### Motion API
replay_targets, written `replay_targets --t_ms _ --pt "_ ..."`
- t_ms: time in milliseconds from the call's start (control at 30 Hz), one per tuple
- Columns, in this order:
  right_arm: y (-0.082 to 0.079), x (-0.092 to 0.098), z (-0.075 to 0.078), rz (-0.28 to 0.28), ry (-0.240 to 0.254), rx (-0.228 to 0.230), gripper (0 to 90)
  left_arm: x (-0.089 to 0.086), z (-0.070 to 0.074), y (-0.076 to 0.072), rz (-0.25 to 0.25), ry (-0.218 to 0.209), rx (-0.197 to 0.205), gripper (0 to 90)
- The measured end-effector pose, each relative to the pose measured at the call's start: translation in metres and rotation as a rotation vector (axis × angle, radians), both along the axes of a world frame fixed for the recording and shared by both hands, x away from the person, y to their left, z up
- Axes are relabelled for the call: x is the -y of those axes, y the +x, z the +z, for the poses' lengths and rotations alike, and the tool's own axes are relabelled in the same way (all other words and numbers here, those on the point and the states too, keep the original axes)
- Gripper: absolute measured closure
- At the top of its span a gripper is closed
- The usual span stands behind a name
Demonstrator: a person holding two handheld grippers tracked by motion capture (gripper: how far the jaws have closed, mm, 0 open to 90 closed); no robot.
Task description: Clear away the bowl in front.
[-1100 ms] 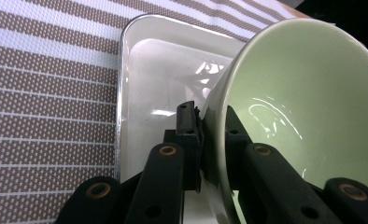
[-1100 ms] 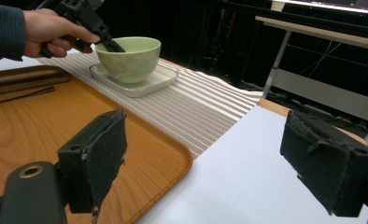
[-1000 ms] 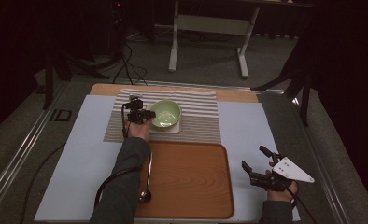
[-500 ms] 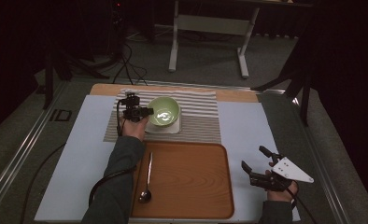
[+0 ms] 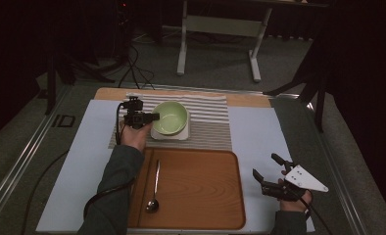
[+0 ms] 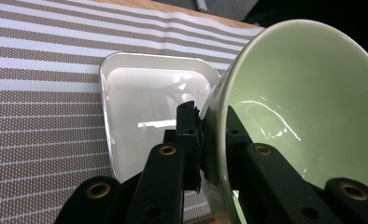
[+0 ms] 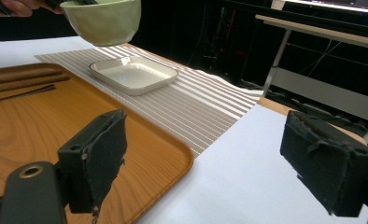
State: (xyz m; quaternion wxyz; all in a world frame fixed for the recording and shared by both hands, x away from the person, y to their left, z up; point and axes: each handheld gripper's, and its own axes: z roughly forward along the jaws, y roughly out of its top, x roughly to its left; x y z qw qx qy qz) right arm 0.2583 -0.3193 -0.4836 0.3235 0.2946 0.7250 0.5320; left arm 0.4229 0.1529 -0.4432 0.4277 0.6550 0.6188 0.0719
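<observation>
A pale green bowl [image 5: 171, 116] hangs tilted above a white square dish [image 5: 170, 135] on the striped placemat [image 5: 210, 122]. My left gripper [image 5: 154, 117] is shut on the bowl's left rim. In the left gripper view, one jaw is outside and one inside the bowl [image 6: 303, 107], with my left gripper [image 6: 209, 113] pinching its wall above the dish [image 6: 145, 98]. My right gripper [image 5: 265, 165] is held open over the white table cover at the front right, nothing between its pads. In the right gripper view, the bowl [image 7: 102, 18] floats clear of the dish [image 7: 133, 72], and my right gripper [image 7: 210, 154] gapes wide.
A wooden tray [image 5: 201, 186] lies in front of the placemat, with a metal spoon [image 5: 155, 188] along its left side. The person's left sleeve crosses the tray's left edge. A table frame and cables stand on the floor beyond the table's far edge.
My left gripper has risen with the green bowl, which now hangs higher above the white dish. The right gripper has stayed in place, still open.
</observation>
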Motion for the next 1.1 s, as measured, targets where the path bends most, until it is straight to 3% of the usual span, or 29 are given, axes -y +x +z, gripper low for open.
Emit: replay_targets --t_ms 100,433,700,1100 --pt "0.000 0.000 0.000 0.000 0.000 -0.001 14.0 0.000 0.001 -0.002 0.002 -0.004 0.000 83.1" --pt "0.000 0.000 0.000 -0.002 -0.001 0.002 14.0 0.004 0.008 -0.017 -0.070 0.017 0.016 83.1" --pt "-0.001 0.000 0.000 -0.003 -0.002 0.004 14.0 0.007 0.010 -0.028 -0.098 -0.003 0.026 83.0" --pt "-0.001 0.000 0.000 -0.003 -0.003 0.004 14.0 0.018 0.015 -0.049 -0.179 0.022 0.040 82.9"
